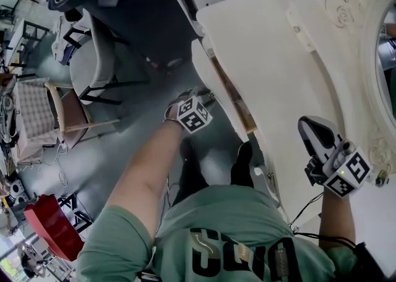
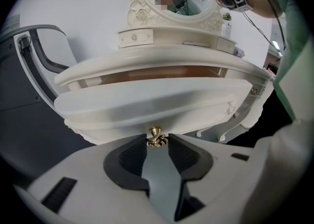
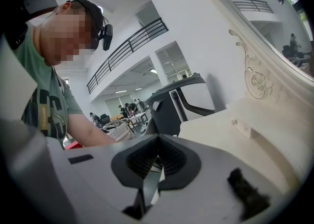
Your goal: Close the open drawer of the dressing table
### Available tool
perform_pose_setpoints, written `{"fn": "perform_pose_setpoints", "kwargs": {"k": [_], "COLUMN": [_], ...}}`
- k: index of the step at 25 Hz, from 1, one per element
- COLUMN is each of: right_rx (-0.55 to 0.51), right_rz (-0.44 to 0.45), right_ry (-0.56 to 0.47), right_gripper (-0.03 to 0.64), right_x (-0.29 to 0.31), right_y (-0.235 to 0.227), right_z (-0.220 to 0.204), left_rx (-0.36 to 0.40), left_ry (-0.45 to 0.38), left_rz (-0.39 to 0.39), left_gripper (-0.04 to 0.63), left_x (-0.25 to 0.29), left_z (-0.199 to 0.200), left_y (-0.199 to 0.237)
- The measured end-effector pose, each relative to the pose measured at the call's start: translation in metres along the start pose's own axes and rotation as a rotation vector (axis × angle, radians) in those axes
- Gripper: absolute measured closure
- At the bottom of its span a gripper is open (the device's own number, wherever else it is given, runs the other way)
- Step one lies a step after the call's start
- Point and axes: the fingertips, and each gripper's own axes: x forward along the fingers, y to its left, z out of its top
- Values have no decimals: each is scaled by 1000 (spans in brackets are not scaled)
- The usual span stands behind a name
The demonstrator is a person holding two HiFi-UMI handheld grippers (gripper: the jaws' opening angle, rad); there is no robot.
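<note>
Table (image 1: 266, 39) is looking like cream painted wood, smooth and satiny, and the drawer (image 2: 157, 102) is showing bare brown wood inside. Knob (image 2: 156, 134) is gleaming like polished brass. Left gripper (image 2: 157, 139) is looking like matt grey plastic, its pads (image 2: 132, 161) showing ribbed black rubber.

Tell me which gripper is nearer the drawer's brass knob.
Left. The left gripper is closed on the brass knob at the drawer front; the right gripper hovers above the dressing table top, far from it.
</note>
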Motion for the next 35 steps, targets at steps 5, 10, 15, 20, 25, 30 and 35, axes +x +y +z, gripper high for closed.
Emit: {"fn": "perform_pose_setpoints", "kwargs": {"k": [5,10,15,20,25,30,35], "right_rx": [2,6,8,9,12,18,22], "right_rz": [-4,-7,-11,-14,-18,-21,-26], "right_ry": [-1,-6,-7,-9,-11,-14,-17], "right_gripper": [604,604,604,604,604,605,605], "right_x": [-3,-5,-7,-9,-11,-13,-15], "right_y": [-4,-6,-9,-11,-13,-15,-19], "right_z": [0,-1,-1,-2,-2,-3,-4], "left_rx": [5,10,15,20,21,22,23], "left_ry": [1,2,2,0,-3,-6,-10], "left_rz": [-3,-6,-9,-11,-11,-14,-14], "left_gripper": [453,451,452,452,453,453,453], "left_x": [3,6,8,10,12,15,18], "left_z": [5,8,11,15,18,22,27], "left_y": [1,0,1,1,1,1,2]}}
